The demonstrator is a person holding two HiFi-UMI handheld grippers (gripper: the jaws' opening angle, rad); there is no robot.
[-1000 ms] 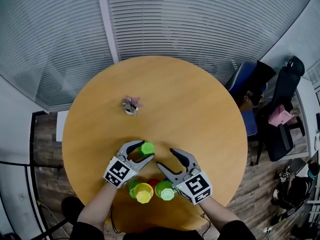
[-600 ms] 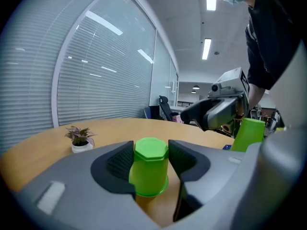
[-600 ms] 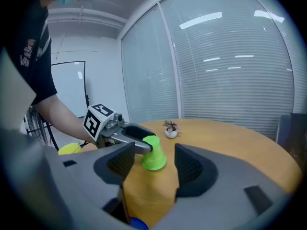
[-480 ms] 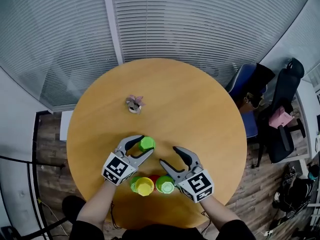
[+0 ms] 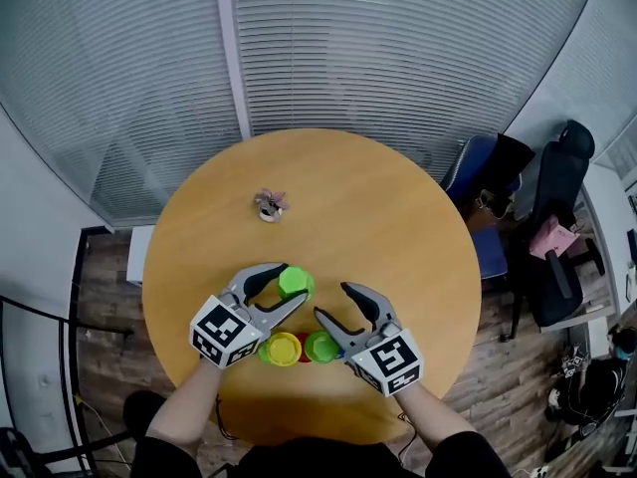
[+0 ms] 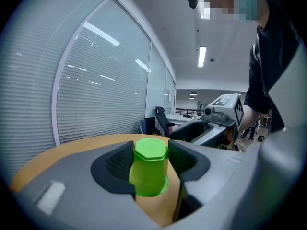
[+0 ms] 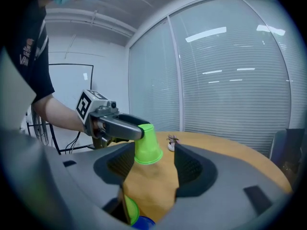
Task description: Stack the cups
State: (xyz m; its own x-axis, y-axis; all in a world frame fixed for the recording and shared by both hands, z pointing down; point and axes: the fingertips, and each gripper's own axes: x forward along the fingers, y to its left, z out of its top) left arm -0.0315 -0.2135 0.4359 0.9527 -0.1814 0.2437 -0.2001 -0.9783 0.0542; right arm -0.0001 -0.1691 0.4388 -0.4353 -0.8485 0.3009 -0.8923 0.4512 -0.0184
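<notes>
- One green cup (image 6: 150, 166) is in play, pinched mouth-down between the pads of the left gripper (image 5: 294, 283). Its jaws have just been closing, and the cup sits squarely between them.
- Taking the yellow cup (image 5: 284, 348) as the mark, the held cup hangs beyond it, toward the middle of the table (image 5: 398, 227). It also hangs above it: the right gripper view shows its rim clear of the wood.
- Its long axis is close to upright, the flat base on top and the mouth tipped slightly.
- A second green cup (image 5: 320, 346) stands just to the right of the yellow cup, with a sliver of red between them. Which way up these stand I cannot tell.
- The right gripper (image 5: 332, 300) is spread and empty, off to the right of the yellow cup and a little beyond it. The held cup lies farther out than its jaws, not between them.
- As I judge it, the coming move belongs to the left hand: back toward the yellow cup and down, keeping the axis upright so the mouth settles over whichever cup receives it.
- The right gripper is the nearer one to the second green cup, should that need steadying.
</notes>
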